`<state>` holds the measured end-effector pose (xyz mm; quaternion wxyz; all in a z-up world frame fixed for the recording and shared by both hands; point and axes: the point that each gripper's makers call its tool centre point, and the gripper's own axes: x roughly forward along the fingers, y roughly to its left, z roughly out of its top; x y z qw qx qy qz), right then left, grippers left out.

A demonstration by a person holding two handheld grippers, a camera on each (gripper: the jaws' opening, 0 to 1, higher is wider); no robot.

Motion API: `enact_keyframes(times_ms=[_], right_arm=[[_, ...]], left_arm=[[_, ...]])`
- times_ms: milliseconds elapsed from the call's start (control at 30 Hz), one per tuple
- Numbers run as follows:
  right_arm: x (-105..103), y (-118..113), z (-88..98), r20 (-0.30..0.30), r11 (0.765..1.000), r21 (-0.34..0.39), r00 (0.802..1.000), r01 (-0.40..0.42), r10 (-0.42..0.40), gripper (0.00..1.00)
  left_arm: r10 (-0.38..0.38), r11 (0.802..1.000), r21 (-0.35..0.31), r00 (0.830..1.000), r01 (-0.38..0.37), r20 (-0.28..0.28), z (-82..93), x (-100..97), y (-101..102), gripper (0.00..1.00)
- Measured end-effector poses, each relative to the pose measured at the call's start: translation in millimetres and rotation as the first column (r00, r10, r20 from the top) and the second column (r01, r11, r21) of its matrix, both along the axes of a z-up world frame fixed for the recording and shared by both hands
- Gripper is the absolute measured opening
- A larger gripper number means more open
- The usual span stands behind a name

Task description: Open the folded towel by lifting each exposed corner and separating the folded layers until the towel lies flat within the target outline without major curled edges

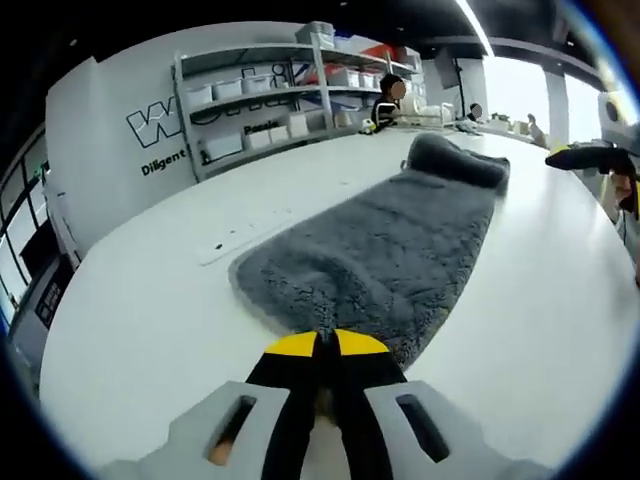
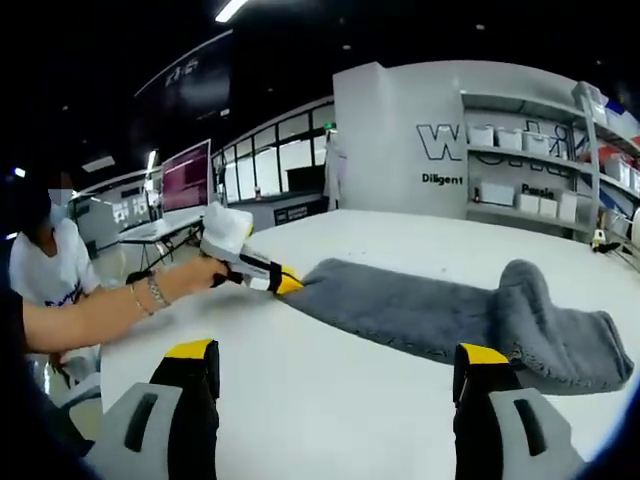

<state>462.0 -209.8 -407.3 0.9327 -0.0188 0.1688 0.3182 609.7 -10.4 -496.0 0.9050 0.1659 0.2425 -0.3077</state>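
Left gripper point(image 1: 325, 342) fingers clamp the shaggy grey towel point(image 1: 390, 240) edge; right gripper point(image 2: 335, 365) fingers spread apart.

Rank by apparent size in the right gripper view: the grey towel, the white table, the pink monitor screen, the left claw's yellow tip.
1. White table, widest by far.
2. Grey towel, stretched across it.
3. Pink monitor screen, though it stands farther back, so its true size is unsure.
4. Yellow tip of the left claw, shut on the towel's end.
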Motion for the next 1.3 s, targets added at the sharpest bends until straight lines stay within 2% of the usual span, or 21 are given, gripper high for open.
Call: enact_keyframes(times_ms=[200,367,467,733,1300], right_arm=[[-1.3,0.0,-5.3,-0.016,1.0,-0.008,1.0,0.002,-0.002,1.0],[-0.4,-0.3,-4.7,-0.012,1.0,-0.012,1.0,0.003,-0.003,1.0],[-0.8,1.1,-8.7,-0.022,1.0,-0.028,1.0,0.0,0.0,1.0],[-5.0,3.2,-12.8,-0.028,0.999,-0.036,1.0,-0.001,0.0,1.0],[-9.1,7.4,-20.7,-0.044,0.999,-0.053,0.999,-0.006,0.004,1.0]], left_arm=[[0.012,0.999,0.045,1.0,-0.012,0.013,0.2,0.8,18.3,0.04],[0.029,0.999,0.036,1.0,-0.029,0.005,0.3,-1.0,35.6,0.04],[0.048,0.995,0.091,0.999,-0.049,0.019,0.3,-1.1,50.6,0.04],[0.084,0.986,0.143,0.996,-0.088,0.034,0.6,-1.3,82.0,0.04],[0.143,0.98,0.136,0.989,-0.146,0.035,1.6,-3.8,132.9,0.04]])
